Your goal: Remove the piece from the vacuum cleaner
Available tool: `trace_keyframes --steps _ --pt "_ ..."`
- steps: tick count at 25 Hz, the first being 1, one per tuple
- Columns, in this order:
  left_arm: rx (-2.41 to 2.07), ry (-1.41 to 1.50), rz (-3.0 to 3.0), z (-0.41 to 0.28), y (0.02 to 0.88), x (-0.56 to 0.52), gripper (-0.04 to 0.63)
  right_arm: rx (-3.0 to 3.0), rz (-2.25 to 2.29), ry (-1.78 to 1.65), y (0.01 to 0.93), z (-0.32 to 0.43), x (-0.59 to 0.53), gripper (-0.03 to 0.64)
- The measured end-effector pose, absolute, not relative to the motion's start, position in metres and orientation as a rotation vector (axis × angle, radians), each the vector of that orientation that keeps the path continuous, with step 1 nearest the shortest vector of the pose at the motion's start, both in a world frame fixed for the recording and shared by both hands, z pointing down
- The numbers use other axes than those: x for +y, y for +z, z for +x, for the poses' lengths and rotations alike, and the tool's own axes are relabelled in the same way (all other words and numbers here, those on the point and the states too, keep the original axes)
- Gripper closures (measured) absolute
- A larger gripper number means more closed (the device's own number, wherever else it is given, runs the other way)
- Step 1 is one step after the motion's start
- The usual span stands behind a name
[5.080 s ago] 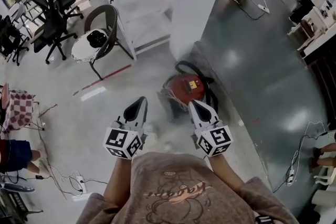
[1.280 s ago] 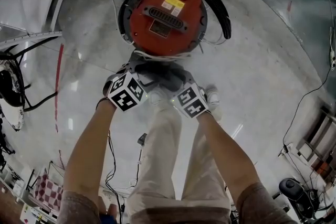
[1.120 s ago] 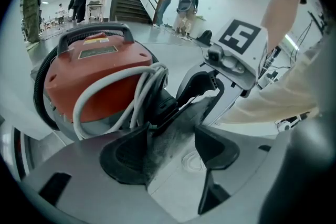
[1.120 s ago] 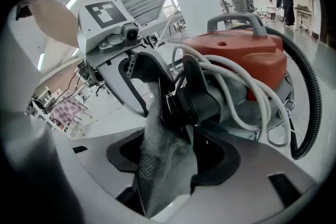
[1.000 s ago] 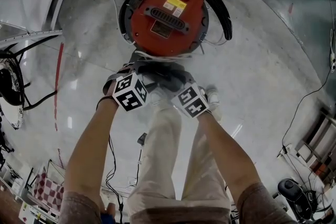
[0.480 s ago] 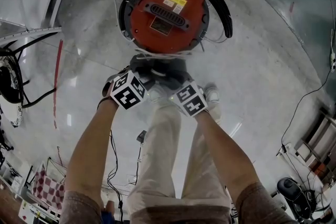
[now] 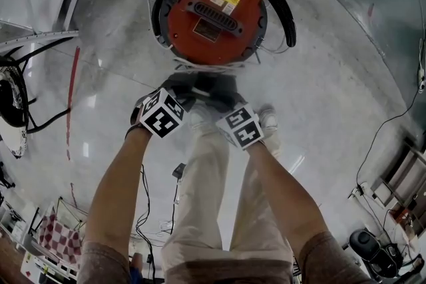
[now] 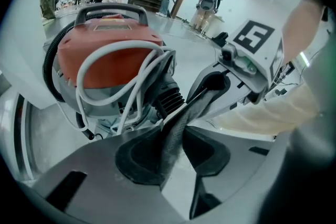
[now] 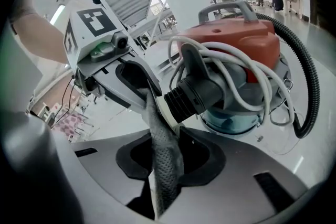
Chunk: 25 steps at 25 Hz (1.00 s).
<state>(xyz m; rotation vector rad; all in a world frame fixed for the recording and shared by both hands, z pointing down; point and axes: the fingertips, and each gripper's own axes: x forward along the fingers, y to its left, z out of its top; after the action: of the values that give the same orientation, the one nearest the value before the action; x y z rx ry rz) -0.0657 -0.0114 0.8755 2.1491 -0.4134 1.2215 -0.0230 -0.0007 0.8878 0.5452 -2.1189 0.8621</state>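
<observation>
In the head view the marker cubes cover both sets of jaw tips and most of the grey piece, so how it joins the red vacuum cleaner cannot be told. It is a thin, flat, rough-textured strip just beside the ribbed black inlet. The left hand-held gripper and the right hand-held gripper have just been closing, and each is clamped on that strip.

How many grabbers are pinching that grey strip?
2. The left gripper pinches one end of the grey strip, and the right gripper pinches the other end, near the red vacuum cleaner. Both pairs of jaws have just been closing on it. None is hidden.
</observation>
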Motion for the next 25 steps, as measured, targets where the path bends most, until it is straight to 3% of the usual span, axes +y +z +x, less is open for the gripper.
trace_keyframes --steps 18,25 --pt "-0.456 1.199 2.096 -0.075 0.872 0.029 0.518 -2.098 0.498 0.834 0.881 -0.028 0.029 0.560" --pt "-0.479 1.167 2.128 -0.072 0.834 0.037 0.531 -2.114 0.502 0.827 0.844 -0.023 0.030 0.558"
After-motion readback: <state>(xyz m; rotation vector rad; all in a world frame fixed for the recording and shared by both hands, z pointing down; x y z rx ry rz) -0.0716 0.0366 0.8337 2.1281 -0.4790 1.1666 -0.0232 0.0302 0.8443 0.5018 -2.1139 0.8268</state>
